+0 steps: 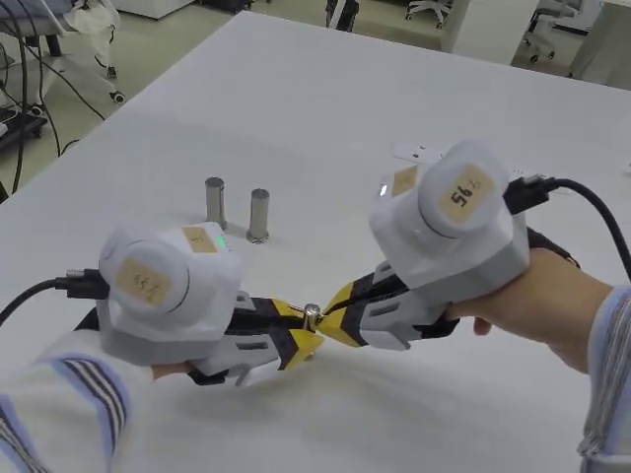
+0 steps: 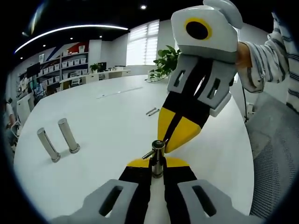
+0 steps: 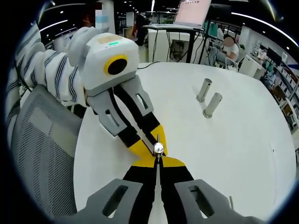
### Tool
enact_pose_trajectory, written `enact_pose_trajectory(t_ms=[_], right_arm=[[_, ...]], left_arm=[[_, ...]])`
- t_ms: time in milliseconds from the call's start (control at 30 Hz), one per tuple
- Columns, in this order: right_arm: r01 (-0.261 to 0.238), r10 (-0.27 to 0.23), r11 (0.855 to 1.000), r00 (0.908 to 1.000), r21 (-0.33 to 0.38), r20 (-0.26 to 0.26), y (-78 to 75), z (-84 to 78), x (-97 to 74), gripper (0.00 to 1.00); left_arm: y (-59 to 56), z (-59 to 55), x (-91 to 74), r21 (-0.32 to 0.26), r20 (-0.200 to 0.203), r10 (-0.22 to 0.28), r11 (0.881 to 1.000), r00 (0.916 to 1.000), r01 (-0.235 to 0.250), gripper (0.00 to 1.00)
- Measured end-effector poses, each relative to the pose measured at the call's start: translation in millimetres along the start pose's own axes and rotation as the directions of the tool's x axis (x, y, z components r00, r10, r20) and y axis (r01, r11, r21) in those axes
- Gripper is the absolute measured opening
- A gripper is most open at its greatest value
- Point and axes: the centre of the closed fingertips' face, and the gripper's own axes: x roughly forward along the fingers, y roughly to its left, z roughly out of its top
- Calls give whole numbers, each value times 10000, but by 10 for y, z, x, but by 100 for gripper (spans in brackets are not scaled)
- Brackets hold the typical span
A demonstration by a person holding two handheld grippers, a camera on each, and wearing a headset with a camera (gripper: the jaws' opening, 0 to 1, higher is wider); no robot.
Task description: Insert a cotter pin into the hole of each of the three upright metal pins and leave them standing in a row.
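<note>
The left gripper (image 1: 301, 327) has its jaws closed tight on a metal pin (image 1: 313, 316), held off the white surface (image 1: 325, 118) near the middle of the head view. In the left gripper view the pin stands upright between the yellow jaw tips, head uppermost. The right gripper (image 1: 337, 313) comes in from 3 o'clock and meets the left one tip to tip at the pin's head. Its jaws are pressed together on a thin cotter pin (image 2: 148, 154), whose end sticks out of the pin's head towards 9 o'clock in the left gripper view. The two other metal pins (image 1: 215, 202) (image 1: 258, 215) stand upright on the surface, just beside each other, at about 11 o'clock from the held pin. Small metal pieces (image 2: 152, 111) lie on the surface at 12 o'clock in the left gripper view, too small to make out.
</note>
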Motion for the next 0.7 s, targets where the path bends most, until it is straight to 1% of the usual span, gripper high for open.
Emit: enact_pose_trajectory(t_ms=[200,267,367,433,533,700], right_arm=[[7,-9,9998,10000,-192,-85,1,-13,4,4],[-40,37,9993,10000,-373,-80,9,-15,-5,4],[-39,37,9991,10000,-433,-55,4,-16,-15,8],[-42,35,9980,9999,-633,-115,-5,-36,-28,8],[-29,15,9979,9998,-653,-200,-19,-61,-54,8],[-42,36,9987,9999,-505,-113,-30,-49,-100,7]], left_arm=[[-9,-2,-1,66,-29,15,10000,10000,-15,7],[-11,-3,-1,49,-18,16,10000,10000,-16,7],[-10,-4,-2,27,-14,25,10000,10000,-25,7],[-6,-5,-3,-22,-4,25,10000,10000,-25,7],[-5,-4,-3,-37,1,27,10000,10000,-27,7],[-1,-2,1,-32,-19,46,10000,10000,-46,7]])
